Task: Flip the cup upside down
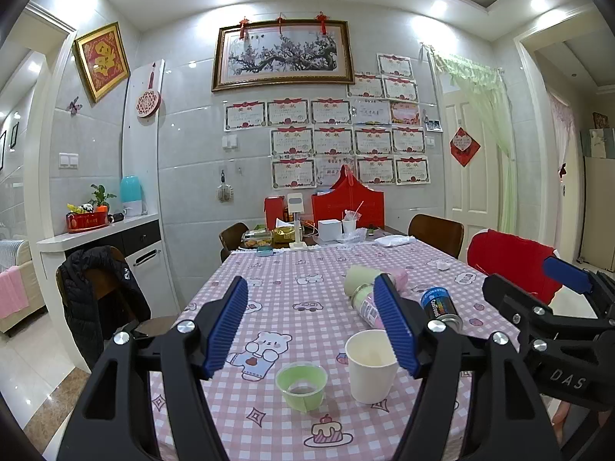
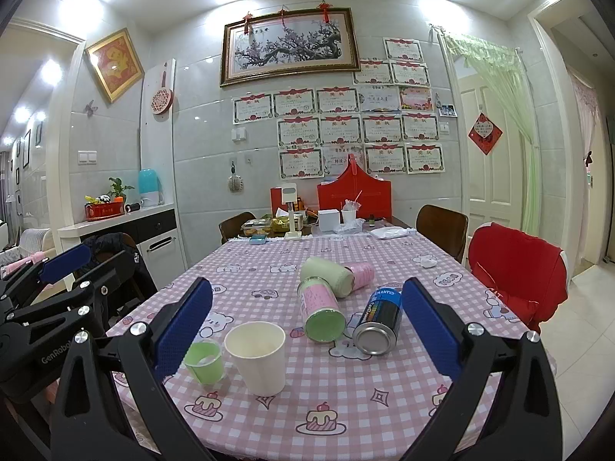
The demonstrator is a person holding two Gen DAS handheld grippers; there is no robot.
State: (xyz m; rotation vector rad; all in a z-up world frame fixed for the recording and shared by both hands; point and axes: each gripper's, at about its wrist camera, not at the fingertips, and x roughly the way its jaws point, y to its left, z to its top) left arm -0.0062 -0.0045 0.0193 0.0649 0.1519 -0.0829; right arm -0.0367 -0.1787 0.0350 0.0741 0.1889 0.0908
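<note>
A white paper cup [image 1: 371, 365] stands upright, mouth up, near the front edge of the pink checked table [image 1: 307, 292]; it also shows in the right wrist view [image 2: 258, 357]. A small green plastic cup [image 1: 303, 384] stands upright just left of it, and in the right wrist view [image 2: 204, 360] too. My left gripper [image 1: 313, 330] is open and empty, held above and short of both cups. My right gripper [image 2: 307, 330] is open and empty, above the table's front; the white cup sits low between its fingers.
A dark drink can [image 2: 378, 322] and a pink-and-green jar [image 2: 321, 307] lie on their sides behind the cups, with a pale green roll [image 2: 326, 274] further back. Boxes and clutter [image 2: 330, 219] fill the far end. A red-covered chair [image 2: 515, 269] stands right.
</note>
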